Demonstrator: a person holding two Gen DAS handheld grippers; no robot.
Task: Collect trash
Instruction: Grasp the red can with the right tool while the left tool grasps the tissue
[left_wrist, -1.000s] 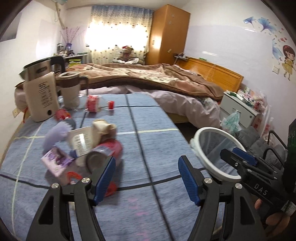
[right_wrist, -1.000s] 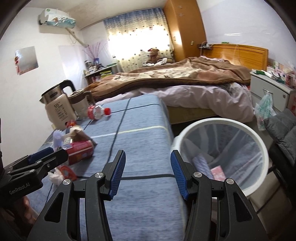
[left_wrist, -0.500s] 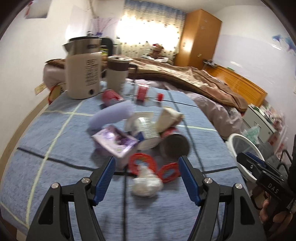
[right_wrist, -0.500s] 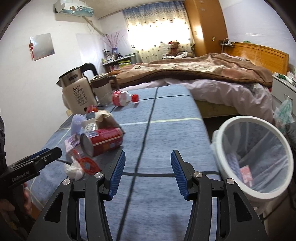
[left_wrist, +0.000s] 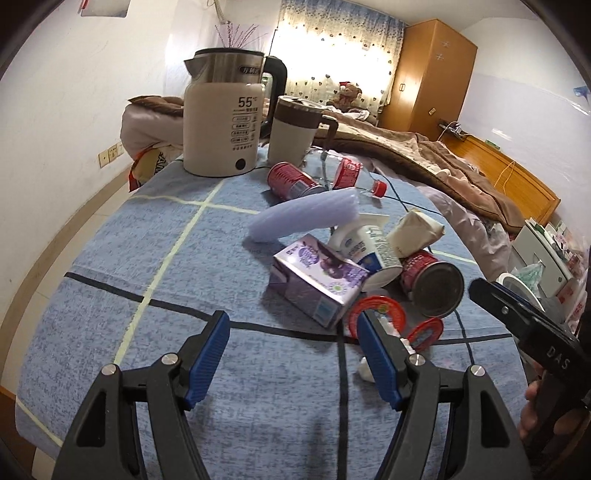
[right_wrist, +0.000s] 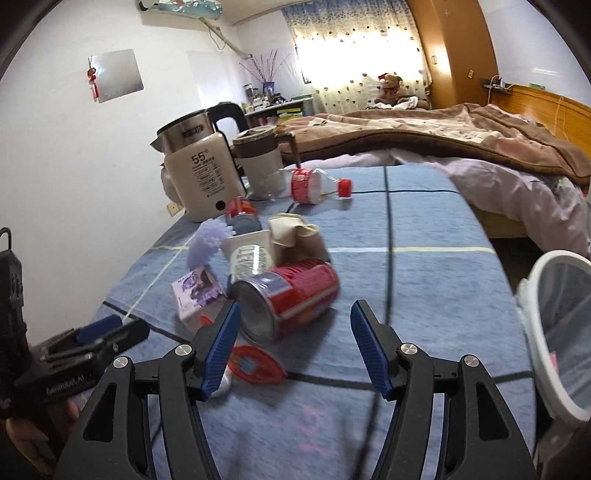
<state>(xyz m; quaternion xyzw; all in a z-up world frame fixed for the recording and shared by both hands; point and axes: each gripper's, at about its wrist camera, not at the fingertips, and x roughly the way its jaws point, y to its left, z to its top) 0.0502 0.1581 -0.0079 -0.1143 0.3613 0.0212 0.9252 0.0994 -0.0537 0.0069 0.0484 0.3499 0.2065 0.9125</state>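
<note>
just ahead of the left gripper (left_wrist: 293, 354), jaws spread wide and holding nothing: purple carton (left_wrist: 317, 282) on its side on the blue checked cloth (left_wrist: 166, 266), with a red ring lid (left_wrist: 376, 314) touching the right finger's tip. beyond the carton, leaning on it, white yogurt cup (left_wrist: 371, 247), then red can (left_wrist: 432, 282) to the right. right gripper (right_wrist: 295, 345) likewise open and empty, red can (right_wrist: 288, 299) lying just beyond its left finger, white mesh bin (right_wrist: 554, 332) off to the right past the cloth's edge. far back, kettle (left_wrist: 225, 114), mug (left_wrist: 295, 131).
</note>
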